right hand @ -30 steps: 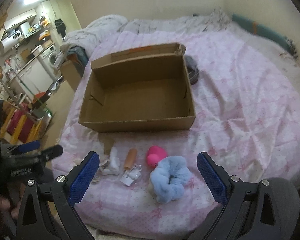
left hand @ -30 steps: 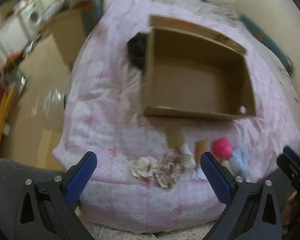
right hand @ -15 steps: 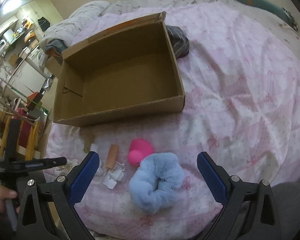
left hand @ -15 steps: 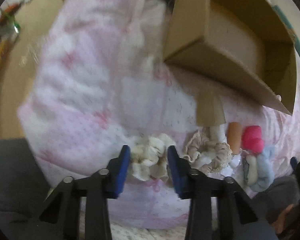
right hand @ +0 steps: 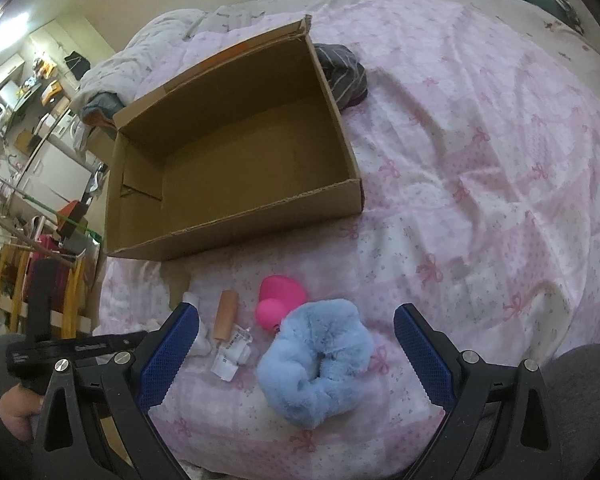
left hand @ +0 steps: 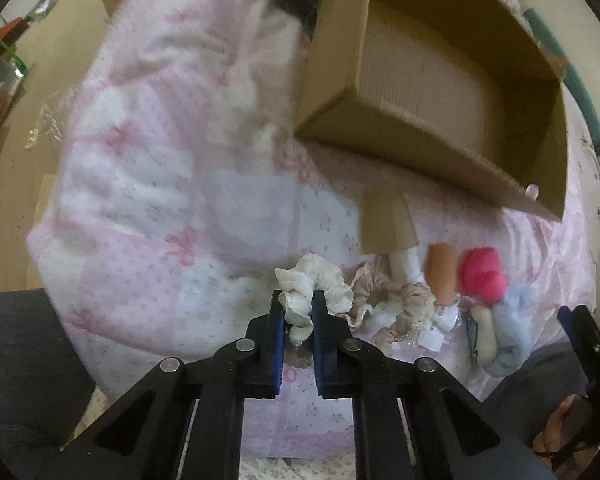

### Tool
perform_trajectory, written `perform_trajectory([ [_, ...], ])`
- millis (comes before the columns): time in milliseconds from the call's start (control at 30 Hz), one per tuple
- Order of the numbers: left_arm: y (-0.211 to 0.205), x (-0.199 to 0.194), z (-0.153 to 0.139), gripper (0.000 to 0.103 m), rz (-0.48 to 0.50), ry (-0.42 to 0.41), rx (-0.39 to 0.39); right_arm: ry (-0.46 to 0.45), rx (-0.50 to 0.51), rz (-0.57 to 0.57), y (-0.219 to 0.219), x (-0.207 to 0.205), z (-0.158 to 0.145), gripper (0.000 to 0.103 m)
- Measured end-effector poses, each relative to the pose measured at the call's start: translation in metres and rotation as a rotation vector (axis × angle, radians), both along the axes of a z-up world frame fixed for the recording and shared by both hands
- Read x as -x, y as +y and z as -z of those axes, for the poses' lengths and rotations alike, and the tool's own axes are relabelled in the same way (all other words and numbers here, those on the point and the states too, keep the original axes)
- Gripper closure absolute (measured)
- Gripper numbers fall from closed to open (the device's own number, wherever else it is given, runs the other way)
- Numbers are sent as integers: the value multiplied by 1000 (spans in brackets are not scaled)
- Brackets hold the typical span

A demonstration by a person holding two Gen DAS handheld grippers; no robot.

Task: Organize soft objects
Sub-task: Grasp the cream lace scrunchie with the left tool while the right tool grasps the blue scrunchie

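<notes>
Cream scrunchie (left hand: 314,292) is clamped by the left gripper (left hand: 299,320) — jaws squeezed tight.
Right gripper (right hand: 296,344) is held wide open — blue fluffy scrunchie (right hand: 316,364) between its fingers, cardboard box (right hand: 236,216) at eleven o'clock.

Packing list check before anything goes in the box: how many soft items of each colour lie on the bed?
Cream scrunchie: 1
Beige scrunchie: 1
Blue fluffy scrunchie: 1
Pink puffs: 2
Orange-tan puff: 1
Total: 6

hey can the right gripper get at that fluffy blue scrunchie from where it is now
Probably yes. The right gripper is open with the blue scrunchie lying between its fingers on the pink bedspread, nothing covering it.
</notes>
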State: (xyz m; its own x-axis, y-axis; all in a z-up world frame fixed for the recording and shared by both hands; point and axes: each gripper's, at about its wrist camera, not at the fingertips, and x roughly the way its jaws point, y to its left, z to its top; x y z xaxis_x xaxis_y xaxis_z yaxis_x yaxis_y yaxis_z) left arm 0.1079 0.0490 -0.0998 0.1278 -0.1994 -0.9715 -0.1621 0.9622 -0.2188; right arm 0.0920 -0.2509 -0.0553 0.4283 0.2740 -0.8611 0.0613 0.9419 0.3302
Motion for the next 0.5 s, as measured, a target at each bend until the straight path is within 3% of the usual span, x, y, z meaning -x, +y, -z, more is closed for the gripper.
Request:
perform_trajectory([
  [200, 9, 10, -40, 92, -25, -170, -79, 61, -22, 12, -7, -3, 5, 0],
  [333, 14, 7, -41, 92, -47, -185, -72, 89, 10, 28, -5, -5, 11, 0],
  [500, 11, 8, -42, 92, -50, -184, -57, 227, 75, -52, 19, -10, 44, 0],
])
